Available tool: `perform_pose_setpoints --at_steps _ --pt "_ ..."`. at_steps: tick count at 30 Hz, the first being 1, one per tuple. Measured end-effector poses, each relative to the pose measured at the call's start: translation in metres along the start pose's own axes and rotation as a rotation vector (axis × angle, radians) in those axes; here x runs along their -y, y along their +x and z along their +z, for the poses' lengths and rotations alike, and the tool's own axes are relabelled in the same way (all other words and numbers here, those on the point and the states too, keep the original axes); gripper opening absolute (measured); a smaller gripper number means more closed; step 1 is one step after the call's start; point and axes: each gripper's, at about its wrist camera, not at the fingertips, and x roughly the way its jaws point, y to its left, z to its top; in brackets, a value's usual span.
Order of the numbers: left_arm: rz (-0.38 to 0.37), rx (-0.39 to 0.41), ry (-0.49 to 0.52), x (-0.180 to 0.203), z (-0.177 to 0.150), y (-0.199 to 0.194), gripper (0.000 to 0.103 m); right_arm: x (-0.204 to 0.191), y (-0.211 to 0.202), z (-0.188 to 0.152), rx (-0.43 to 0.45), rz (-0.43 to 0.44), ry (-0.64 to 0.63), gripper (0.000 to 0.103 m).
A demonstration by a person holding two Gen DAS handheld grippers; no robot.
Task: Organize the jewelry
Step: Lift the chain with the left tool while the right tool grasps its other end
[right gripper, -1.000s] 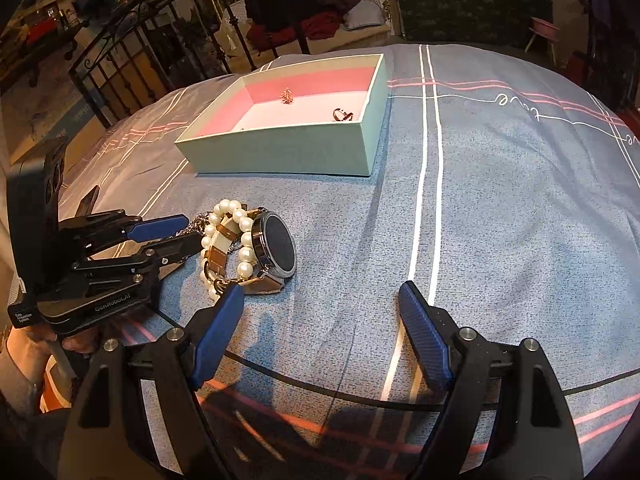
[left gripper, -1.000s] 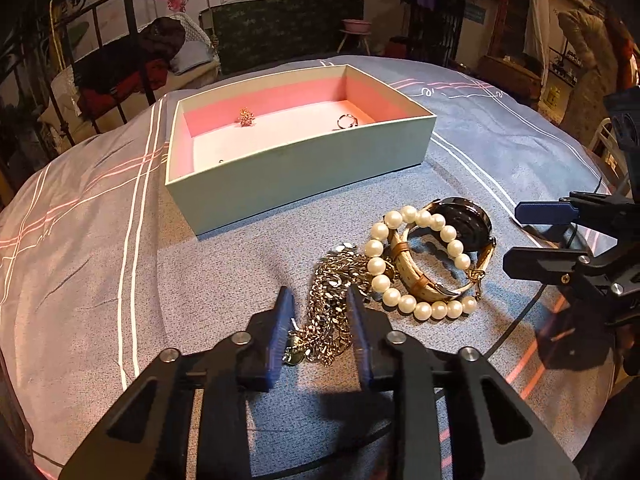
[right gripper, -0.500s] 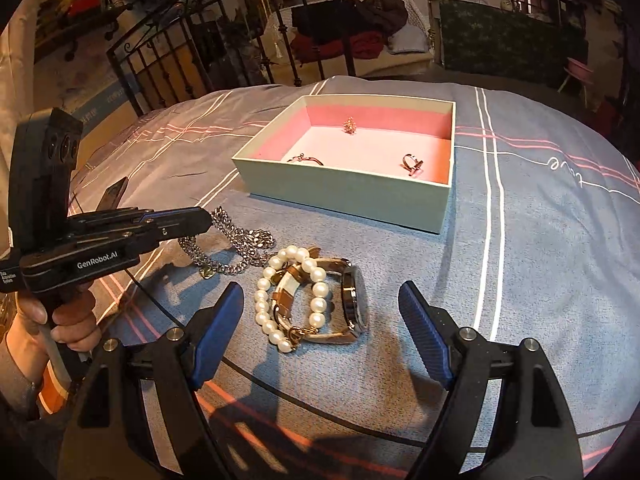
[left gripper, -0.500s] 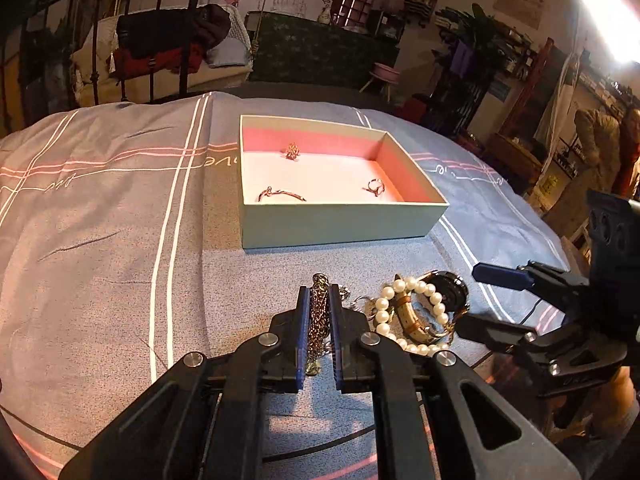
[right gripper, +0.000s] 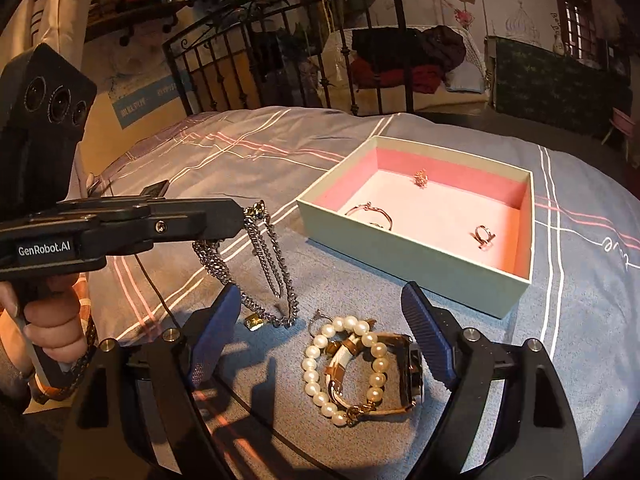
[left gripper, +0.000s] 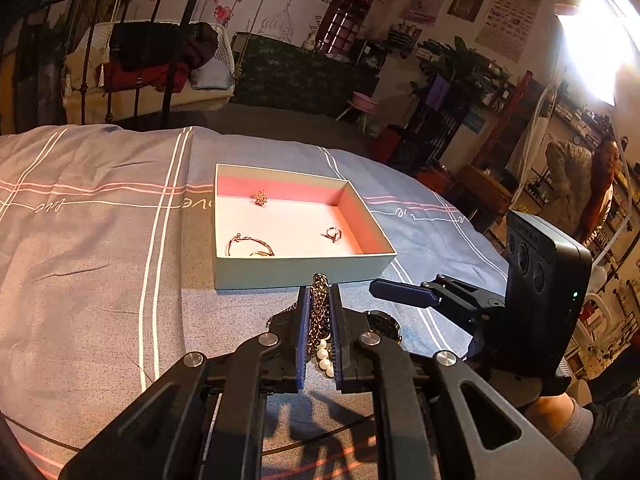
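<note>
My left gripper (left gripper: 319, 294) is shut on a silver chain necklace (left gripper: 319, 312) and holds it up over the bedspread. In the right wrist view the chain (right gripper: 268, 264) hangs in loops from that gripper (right gripper: 242, 216), its tagged end touching the cloth. My right gripper (right gripper: 319, 290) stands open just above a pearl bracelet (right gripper: 311, 376) tangled with a dark-faced watch (right gripper: 412, 368). Beyond them lies a mint box with pink lining (right gripper: 420, 268), also ahead in the left wrist view (left gripper: 296, 272). It holds a ring (right gripper: 482, 236), a thin bangle (right gripper: 370, 212) and a small charm (right gripper: 421, 178).
Everything lies on a grey-blue bedspread (left gripper: 100, 260) with white and pink stripes. A black cable (right gripper: 160, 292) runs across it near my left hand. An iron bed frame (right gripper: 248, 68) stands behind, and a person (left gripper: 580, 192) is at the far right of the room.
My left gripper closed on the chain and lifted it off the bedspread. My right gripper, still open, moved over the pearl bracelet and watch. Both views rolled.
</note>
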Motion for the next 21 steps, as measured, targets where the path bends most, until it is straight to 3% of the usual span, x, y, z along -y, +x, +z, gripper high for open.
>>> perform_pose_setpoints --at_steps 4,6,8,9,10,12,17,21 --pt "-0.01 0.014 0.001 0.004 0.005 -0.005 0.009 -0.009 0.022 0.01 -0.019 0.104 -0.038 0.082" --pt "-0.015 0.022 -0.004 0.005 0.006 -0.007 0.009 -0.011 0.035 0.013 -0.031 0.15 -0.032 0.077" --pt "-0.014 0.028 -0.011 0.005 0.007 -0.011 0.009 -0.015 0.046 0.015 -0.048 0.189 -0.039 0.041" --pt "-0.016 0.03 -0.016 0.004 0.007 -0.012 0.009 -0.017 0.05 0.015 -0.057 0.178 -0.049 0.028" --pt "-0.014 0.032 -0.021 0.003 0.007 -0.013 0.009 -0.019 0.054 0.015 -0.073 0.16 -0.053 0.007" --pt "-0.008 0.04 -0.027 0.0 0.007 -0.016 0.008 -0.02 0.054 0.014 -0.088 0.117 -0.038 0.004" --pt "0.014 0.025 -0.025 -0.004 0.005 -0.011 0.008 -0.014 0.028 0.015 -0.012 0.041 -0.015 0.004" --pt "0.09 -0.031 0.029 -0.003 -0.005 0.007 0.008 -0.004 0.017 0.022 0.015 0.029 0.012 0.004"
